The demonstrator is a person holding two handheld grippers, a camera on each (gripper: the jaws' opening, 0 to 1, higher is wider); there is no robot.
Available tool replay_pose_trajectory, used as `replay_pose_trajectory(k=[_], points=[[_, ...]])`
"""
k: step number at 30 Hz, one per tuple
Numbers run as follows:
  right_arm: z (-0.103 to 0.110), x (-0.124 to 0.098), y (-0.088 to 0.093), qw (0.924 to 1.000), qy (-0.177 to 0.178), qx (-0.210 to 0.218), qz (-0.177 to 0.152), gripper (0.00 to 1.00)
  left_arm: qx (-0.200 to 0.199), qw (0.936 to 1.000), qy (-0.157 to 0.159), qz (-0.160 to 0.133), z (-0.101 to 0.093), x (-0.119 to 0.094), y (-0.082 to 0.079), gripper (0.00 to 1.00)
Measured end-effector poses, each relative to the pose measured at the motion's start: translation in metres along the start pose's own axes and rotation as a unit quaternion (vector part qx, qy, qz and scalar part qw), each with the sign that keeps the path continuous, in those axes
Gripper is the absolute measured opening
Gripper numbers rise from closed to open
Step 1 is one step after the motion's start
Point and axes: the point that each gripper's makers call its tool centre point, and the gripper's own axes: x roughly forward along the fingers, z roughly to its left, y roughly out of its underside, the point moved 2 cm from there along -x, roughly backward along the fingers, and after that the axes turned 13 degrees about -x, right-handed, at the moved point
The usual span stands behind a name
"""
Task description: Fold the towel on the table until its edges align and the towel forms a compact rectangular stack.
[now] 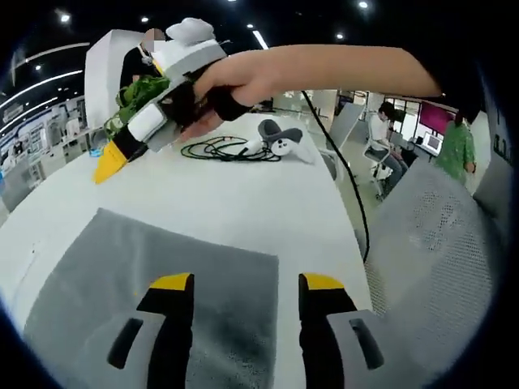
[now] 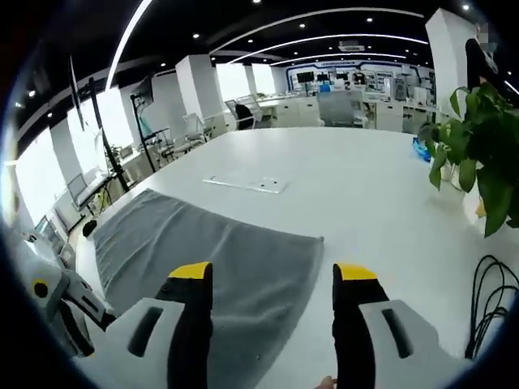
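On the white bench [image 1: 243, 194] a grey towel [image 1: 162, 292] lies flat beneath both grippers' wide-open, empty jaws, with a black cable [image 1: 219, 150], controllers [image 1: 280, 138] and a plant [image 2: 478, 146] beyond.

The flat grey terry towel [image 2: 212, 258] lies on the broad white table [image 2: 365, 194]; beyond the towel sit a coiled black cable [image 1: 217, 149] and a leafy green potted plant [image 2: 480, 150].

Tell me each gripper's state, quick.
Left gripper: open, above the grey terry towel, holding nothing.
Right gripper: open, holding nothing.
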Motion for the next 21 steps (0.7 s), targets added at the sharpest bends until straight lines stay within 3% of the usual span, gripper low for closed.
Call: replay_pose_trajectory(k=[5, 9, 13, 21], points=[[-0.006, 0.014, 0.006, 1.0000, -0.001, 0.004, 0.008, 0.56, 0.025, 0.9995, 0.015, 0.013, -0.009, 0.015, 0.002, 0.47], [-0.008, 0.021, 0.009, 0.9999, 0.003, 0.015, 0.008, 0.55, 0.010, 0.9996, 0.026, -0.005, -0.011, 0.023, -0.003, 0.39], [-0.012, 0.028, 0.014, 0.9997, 0.009, 0.020, 0.011, 0.53, 0.021, 0.9994, 0.027, 0.008, -0.011, 0.032, 0.000, 0.38], [-0.018, 0.047, 0.028, 0.9993, 0.020, 0.013, 0.027, 0.47, 0.003, 0.9992, 0.037, 0.013, -0.010, 0.045, 0.010, 0.30]])
